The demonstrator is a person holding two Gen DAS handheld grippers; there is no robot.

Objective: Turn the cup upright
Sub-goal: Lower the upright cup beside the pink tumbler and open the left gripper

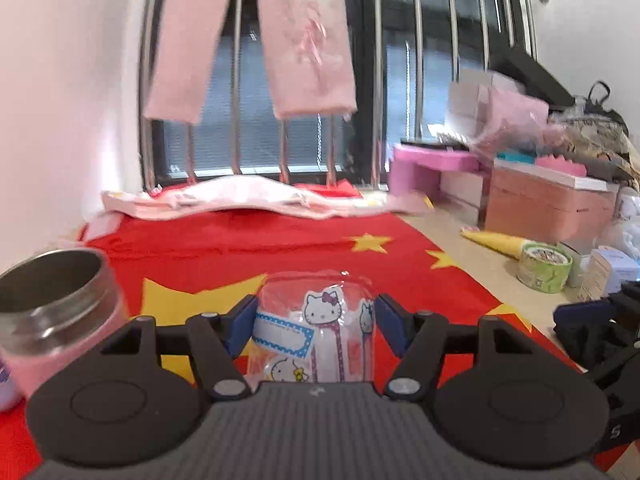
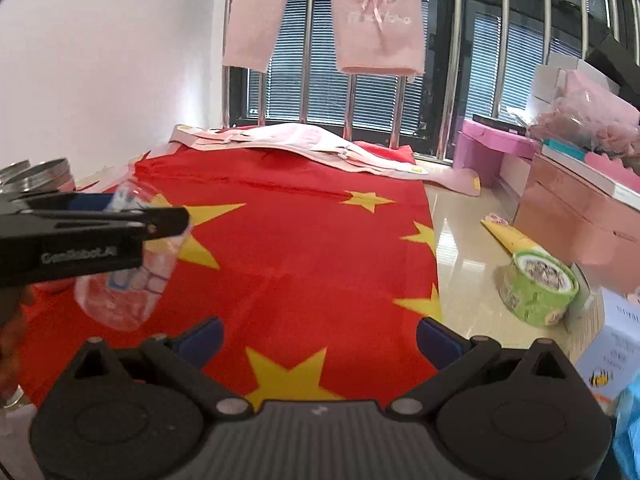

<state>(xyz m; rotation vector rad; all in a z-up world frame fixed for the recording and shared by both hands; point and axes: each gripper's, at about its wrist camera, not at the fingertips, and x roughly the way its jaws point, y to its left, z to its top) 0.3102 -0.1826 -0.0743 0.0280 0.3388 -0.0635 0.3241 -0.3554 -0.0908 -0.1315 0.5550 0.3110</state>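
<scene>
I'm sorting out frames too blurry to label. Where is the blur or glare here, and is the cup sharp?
Left wrist view: clear cup sharp between the left gripper fingers; metal-rimmed jar and right-hand clutter smeared. Right wrist view: cup soft, tilted in that gripper; floor glare beside the green tape roll; right gripper open, empty.

A lived-in home room: pink child's trousers [image 2: 352, 12] hang over the barred window [image 2: 472, 60]; below it lie a red starred cloth [image 2: 304, 248] and stacked boxes [image 2: 576, 216].
</scene>
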